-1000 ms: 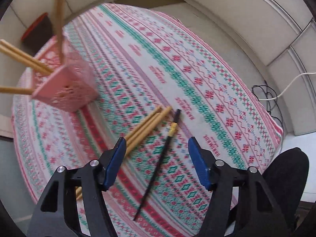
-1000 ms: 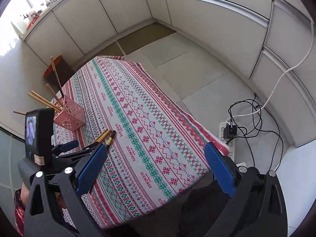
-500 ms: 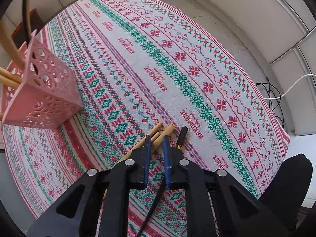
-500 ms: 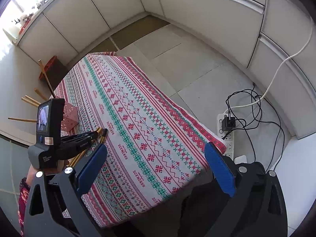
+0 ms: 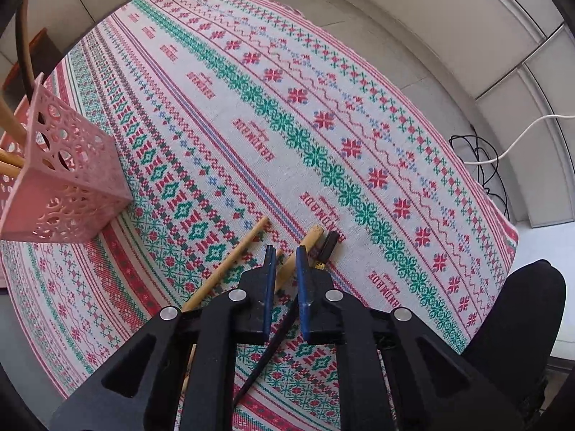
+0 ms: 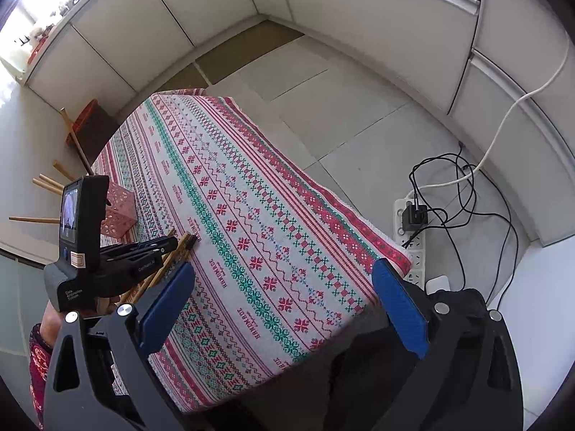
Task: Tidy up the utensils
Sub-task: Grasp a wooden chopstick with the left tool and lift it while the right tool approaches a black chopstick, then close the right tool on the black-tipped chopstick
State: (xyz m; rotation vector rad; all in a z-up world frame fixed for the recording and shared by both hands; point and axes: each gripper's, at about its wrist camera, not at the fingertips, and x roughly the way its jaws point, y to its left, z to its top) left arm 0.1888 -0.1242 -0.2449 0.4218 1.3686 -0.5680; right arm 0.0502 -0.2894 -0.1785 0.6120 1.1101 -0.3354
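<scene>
Left claw [image 5: 285, 251] is pointing down at the worktop [image 5: 359, 115], its blue pads [image 5: 268, 280] drawn nearly together around one wooden chopstick [image 5: 303, 248], which is passing up between the pad tips and sticking out beyond them. The pads appear to be pressing on this stick, so the claw is gripping it. Just left of the claw another wooden chopstick [image 5: 233, 255] is lying slantwise on the patterned cloth [image 5: 251, 89], apart from the pads. Just right of the gripped stick a black chopstick [image 5: 329, 242] with a gold band is lying on the cloth, its dark shaft running back under the claw body.

At the left edge of the left wrist view a pink perforated holder [image 5: 68, 186] is standing on the cloth, well apart from the loose sticks, with several wooden chopsticks [image 5: 10, 125] leaning out of its top.

Right claw [image 6: 284, 305] is hanging over the near end of the worktop with its blue pads [image 6: 399, 305] standing wide apart and nothing between them. In its view the left claw [image 6: 169, 246] is reaching down onto the bundle of sticks [image 6: 179, 248], a hand [image 6: 54, 319] in a red patterned sleeve [image 6: 37, 359] is holding it, and the pink holder [image 6: 120, 212] is sitting just behind. A power strip [image 6: 411, 248] with black cables [image 6: 449, 186] is lying on the floor [image 6: 341, 107] beside the worktop.
</scene>
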